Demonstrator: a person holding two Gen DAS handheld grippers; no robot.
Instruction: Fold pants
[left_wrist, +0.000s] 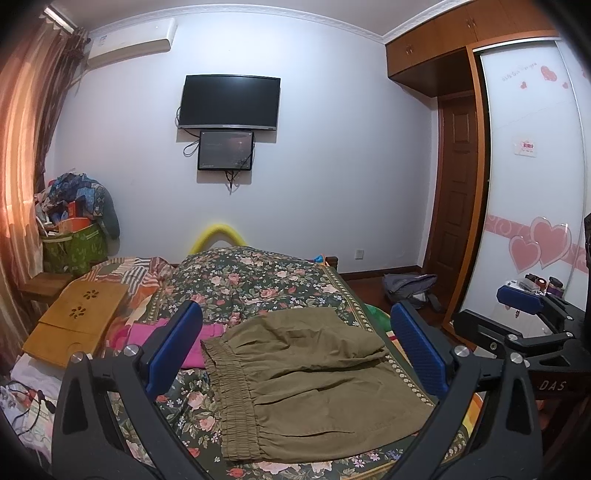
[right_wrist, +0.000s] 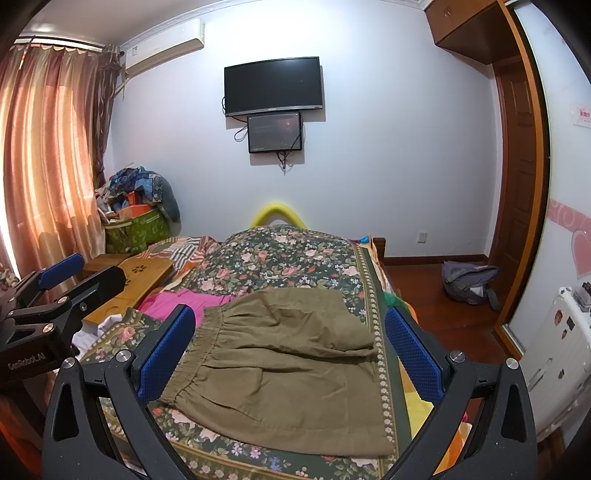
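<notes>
Olive-green pants (left_wrist: 314, 380) lie folded into a flat rectangle on the floral bedspread (left_wrist: 258, 280), elastic waistband toward the left. In the right wrist view the same pants (right_wrist: 288, 365) rest near the bed's right edge. My left gripper (left_wrist: 295, 347) hovers above them, open, with nothing between its blue pads. My right gripper (right_wrist: 291, 350) is also open and empty over the pants. The right gripper (left_wrist: 524, 306) shows at the right edge of the left wrist view, and the left gripper (right_wrist: 55, 280) at the left edge of the right wrist view.
A pink garment (left_wrist: 173, 339) lies left of the pants, beside a wooden lap tray (left_wrist: 77, 317). A green bag (left_wrist: 74, 247) heaped with clothes stands in the far left corner. A grey backpack (right_wrist: 467, 280) sits on the wooden floor by the wardrobe (left_wrist: 532, 184).
</notes>
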